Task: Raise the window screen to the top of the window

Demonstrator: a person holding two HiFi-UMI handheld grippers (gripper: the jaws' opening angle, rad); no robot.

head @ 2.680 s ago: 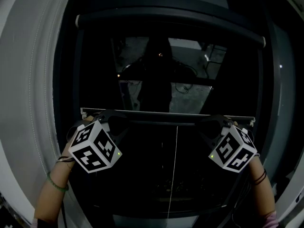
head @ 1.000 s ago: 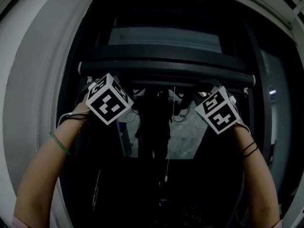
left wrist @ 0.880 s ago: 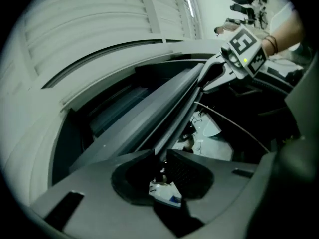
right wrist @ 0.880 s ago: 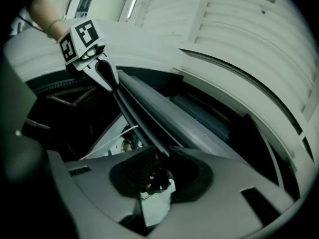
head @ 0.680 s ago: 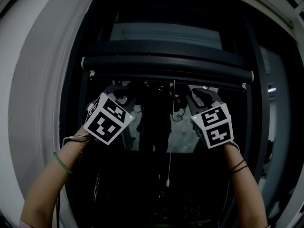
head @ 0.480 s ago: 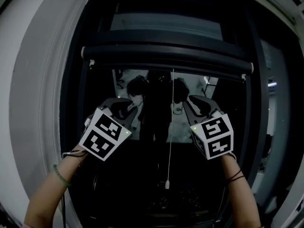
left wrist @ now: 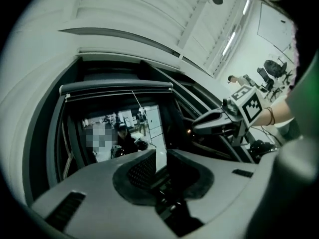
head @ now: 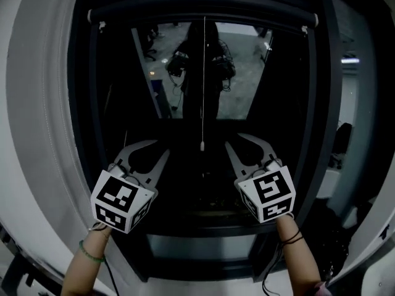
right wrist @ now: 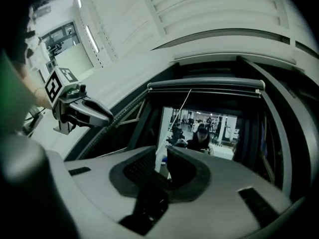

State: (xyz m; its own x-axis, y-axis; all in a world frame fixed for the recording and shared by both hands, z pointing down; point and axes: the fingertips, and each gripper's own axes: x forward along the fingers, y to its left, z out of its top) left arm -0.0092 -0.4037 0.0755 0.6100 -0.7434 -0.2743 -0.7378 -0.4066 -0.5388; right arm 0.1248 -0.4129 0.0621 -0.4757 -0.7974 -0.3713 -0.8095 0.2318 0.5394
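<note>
The dark window screen [head: 203,12] is rolled up at the top of the window, its bottom bar just under the roller. It also shows in the gripper views as the screen [left wrist: 117,89] and screen [right wrist: 207,86]. A thin pull cord [head: 203,85] hangs from the bar's middle. My left gripper [head: 147,148] and right gripper [head: 247,143] are low in front of the glass, well below the bar and touching nothing. In the gripper views the left gripper [left wrist: 160,158] and right gripper [right wrist: 162,159] have their jaws almost together, with nothing between them.
A dark window frame [head: 83,103] with a pale curved wall [head: 37,134] around it encloses the glass. The sill [head: 203,242] lies just below both grippers. The dark glass [head: 203,73] reflects a person and a lit room.
The screen's bottom bar has gone from mid-window up to the top. Both grippers have come off it and dropped to the lower part of the window.
</note>
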